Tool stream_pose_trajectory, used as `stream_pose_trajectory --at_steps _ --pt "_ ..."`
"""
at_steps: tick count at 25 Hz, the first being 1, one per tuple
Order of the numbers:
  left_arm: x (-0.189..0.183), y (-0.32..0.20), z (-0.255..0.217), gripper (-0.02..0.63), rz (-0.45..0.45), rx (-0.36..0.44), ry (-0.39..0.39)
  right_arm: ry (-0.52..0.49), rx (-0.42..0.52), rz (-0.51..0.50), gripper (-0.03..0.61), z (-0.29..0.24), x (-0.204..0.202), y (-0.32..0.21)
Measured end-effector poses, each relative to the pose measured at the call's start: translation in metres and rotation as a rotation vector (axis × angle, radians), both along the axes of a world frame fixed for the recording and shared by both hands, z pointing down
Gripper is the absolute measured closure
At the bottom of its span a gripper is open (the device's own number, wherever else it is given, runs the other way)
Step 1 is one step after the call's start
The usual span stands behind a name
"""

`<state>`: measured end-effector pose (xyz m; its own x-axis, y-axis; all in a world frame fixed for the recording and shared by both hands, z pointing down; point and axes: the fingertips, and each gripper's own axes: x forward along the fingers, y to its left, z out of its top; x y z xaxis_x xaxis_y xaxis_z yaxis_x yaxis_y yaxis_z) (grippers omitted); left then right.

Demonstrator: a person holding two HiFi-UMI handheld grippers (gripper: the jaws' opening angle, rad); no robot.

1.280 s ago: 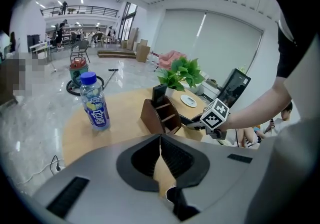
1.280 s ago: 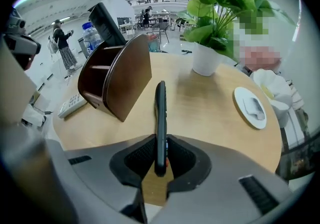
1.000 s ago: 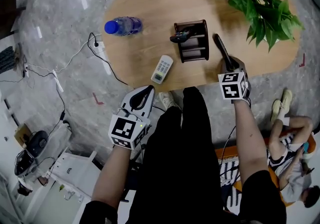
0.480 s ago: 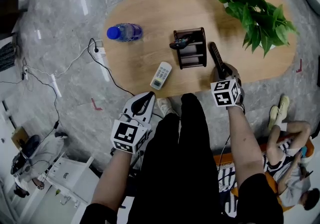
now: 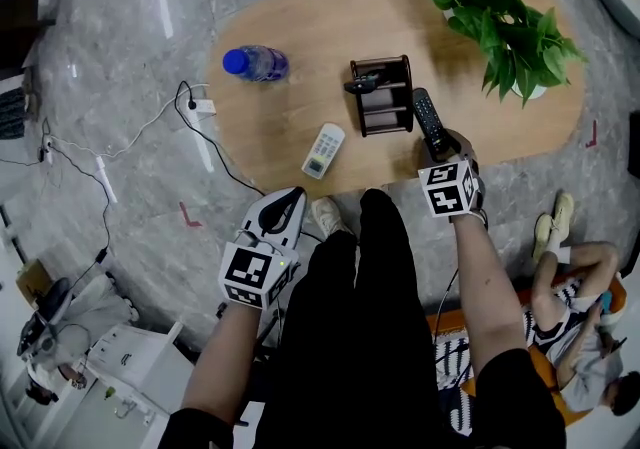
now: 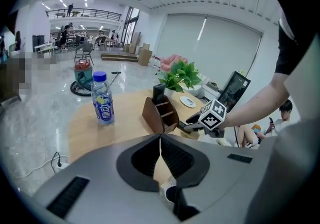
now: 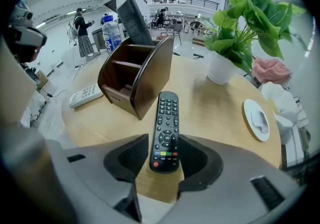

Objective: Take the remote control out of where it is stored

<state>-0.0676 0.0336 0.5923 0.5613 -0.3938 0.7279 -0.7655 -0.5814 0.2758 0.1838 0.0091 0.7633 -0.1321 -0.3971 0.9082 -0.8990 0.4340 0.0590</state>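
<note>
A black remote (image 7: 166,130) lies flat on the wooden table (image 5: 300,17), just right of the brown holder (image 5: 383,95). My right gripper (image 7: 164,152) straddles its near end. Its jaws have just been opening and now stand open, with the remote between them and the pads off it. In the head view the right gripper (image 5: 432,140) sits at the table's near edge over the remote (image 5: 424,120). A second dark remote (image 7: 132,16) stands in the holder (image 7: 135,76). My left gripper (image 5: 293,195) hangs shut and empty off the table, above the floor, its jaws (image 6: 160,138) closed together.
A white remote (image 5: 323,150) lies left of the holder, a blue-capped bottle (image 5: 255,63) further left. A potted plant (image 5: 500,17) stands at the far right, a white dish (image 7: 257,118) beside it. Cables and a power strip (image 5: 195,105) lie on the floor. A person (image 5: 580,307) sits at lower right.
The right gripper and the black remote have shifted a little left, closer to the holder. The left gripper has stayed where it was.
</note>
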Motion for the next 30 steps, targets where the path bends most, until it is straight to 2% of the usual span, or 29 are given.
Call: stream_pose_trajectory --at_steps 7,11,18,27,30 --pt "-0.014 0.009 -0.012 0.606 -0.008 0.03 0.017 0.034 0.04 0.031 0.413 -0.027 -0.002 0.003" --pt "-0.018 0.018 -0.018 0.606 -0.015 0.053 0.032 -0.009 0.072 0.099 0.413 -0.058 -0.004 0.003" --pt "-0.034 0.01 -0.071 0.606 -0.053 0.158 0.071 -0.059 0.195 0.16 0.417 -0.155 -0.021 0.009" --pt "-0.056 0.011 -0.156 0.607 -0.072 0.298 0.152 -0.079 0.4 0.187 0.536 -0.284 -0.05 0.036" --pt "-0.069 0.011 -0.187 0.607 -0.082 0.351 0.171 -0.109 0.451 0.212 0.541 -0.322 -0.056 0.051"
